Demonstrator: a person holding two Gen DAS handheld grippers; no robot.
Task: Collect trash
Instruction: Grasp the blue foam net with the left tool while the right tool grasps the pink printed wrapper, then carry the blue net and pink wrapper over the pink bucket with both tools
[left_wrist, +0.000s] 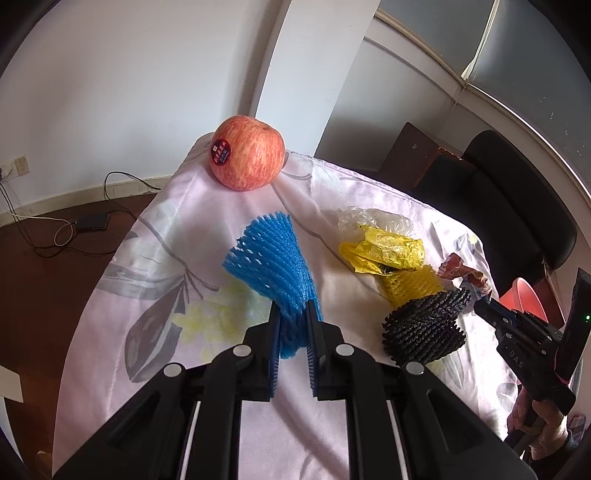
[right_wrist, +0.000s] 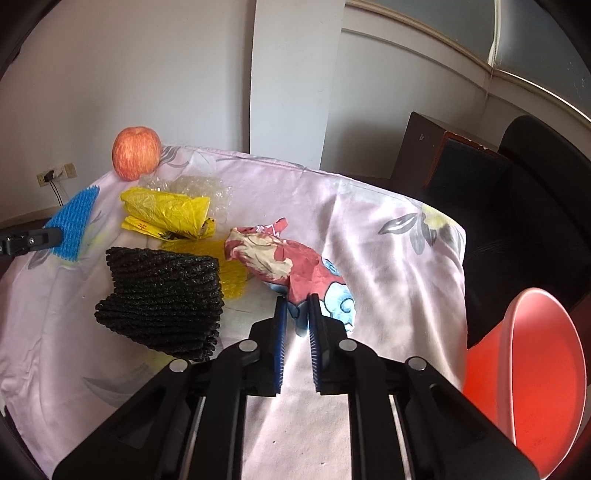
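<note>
From the left wrist we see our left gripper (left_wrist: 293, 314) clenched on the near end of the blue foam fruit net (left_wrist: 271, 258), which fans out over the floral cloth (left_wrist: 147, 258). Foam this soft may slip free if we swing fast, and the apple (left_wrist: 247, 153) sits near enough to get knocked

From the right wrist, our right gripper (right_wrist: 297, 306) grasps the corner of the crumpled red snack wrapper (right_wrist: 284, 258), with the red bin (right_wrist: 532, 369) beside the table at the right. That thin pinch could tear or drop it short, or drag the black foam net (right_wrist: 162, 295) and yellow bag (right_wrist: 166, 214)
</note>
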